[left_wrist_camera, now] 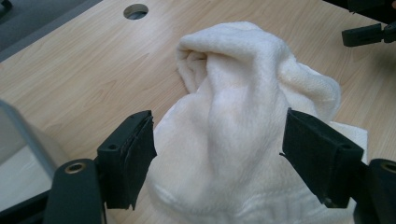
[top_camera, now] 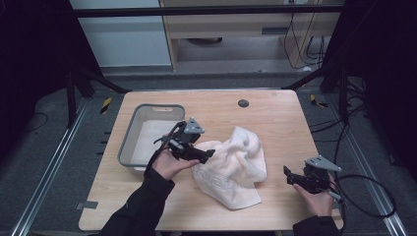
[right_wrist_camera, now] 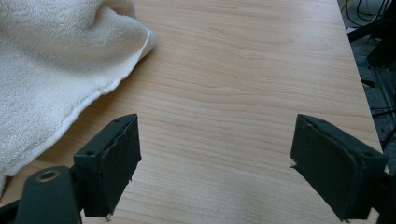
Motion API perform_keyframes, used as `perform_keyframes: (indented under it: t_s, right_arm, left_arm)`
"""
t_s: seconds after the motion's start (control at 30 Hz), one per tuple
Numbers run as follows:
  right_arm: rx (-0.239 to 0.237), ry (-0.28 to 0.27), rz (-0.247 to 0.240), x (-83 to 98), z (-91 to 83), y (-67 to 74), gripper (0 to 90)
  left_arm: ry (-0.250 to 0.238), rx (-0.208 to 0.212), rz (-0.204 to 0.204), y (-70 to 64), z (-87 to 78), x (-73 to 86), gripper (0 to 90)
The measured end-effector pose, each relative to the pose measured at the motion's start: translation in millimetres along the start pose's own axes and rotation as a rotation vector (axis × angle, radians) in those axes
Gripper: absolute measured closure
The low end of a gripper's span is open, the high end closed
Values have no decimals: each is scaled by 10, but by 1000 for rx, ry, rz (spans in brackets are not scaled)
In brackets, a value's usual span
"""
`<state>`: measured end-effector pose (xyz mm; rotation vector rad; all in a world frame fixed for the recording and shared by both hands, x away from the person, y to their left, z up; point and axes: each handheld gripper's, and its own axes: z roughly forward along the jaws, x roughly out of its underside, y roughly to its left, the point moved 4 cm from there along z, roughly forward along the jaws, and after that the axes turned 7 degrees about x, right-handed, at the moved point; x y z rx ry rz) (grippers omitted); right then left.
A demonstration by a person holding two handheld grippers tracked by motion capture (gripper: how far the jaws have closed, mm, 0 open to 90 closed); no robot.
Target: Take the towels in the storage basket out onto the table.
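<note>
Crumpled white towel [top_camera: 232,166] lies mid-desk [top_camera: 275,118]; left hand-held gripper [top_camera: 209,153] spread at its edge, right hand-held gripper [top_camera: 287,173] spread, empty, apart; risk: pinching one loose fold drags the heap.

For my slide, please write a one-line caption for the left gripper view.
Open left gripper above a crumpled white towel on the wooden table, pads clear of the cloth.

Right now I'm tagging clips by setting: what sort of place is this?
Probably a lab recording station: a wooden table inside a dark metal frame, loose cables on grey carpet, a hand-held left gripper beside a towel.
</note>
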<state>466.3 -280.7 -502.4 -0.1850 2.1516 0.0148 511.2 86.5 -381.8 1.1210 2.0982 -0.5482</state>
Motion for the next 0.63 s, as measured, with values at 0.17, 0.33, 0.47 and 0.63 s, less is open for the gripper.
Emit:
perform_keyframes:
  t_s: [0.17, 0.33, 0.47, 0.63]
  right_arm:
    - [-3, 1, 3, 0, 0, 5, 154]
    - [-6, 3, 1, 2, 4, 20, 150]
    - [-11, 7, 3, 4, 8, 29, 145]
    - [-16, 10, -4, 10, 21, 42, 135]
  left_arm:
    - [-59, -21, -39, 59, -180, 194, 252]
    - [-94, -76, -68, 165, -351, 394, 256]
    - [-140, -123, -103, 262, -518, 561, 259]
    - [-199, -174, -152, 385, -694, 809, 259]
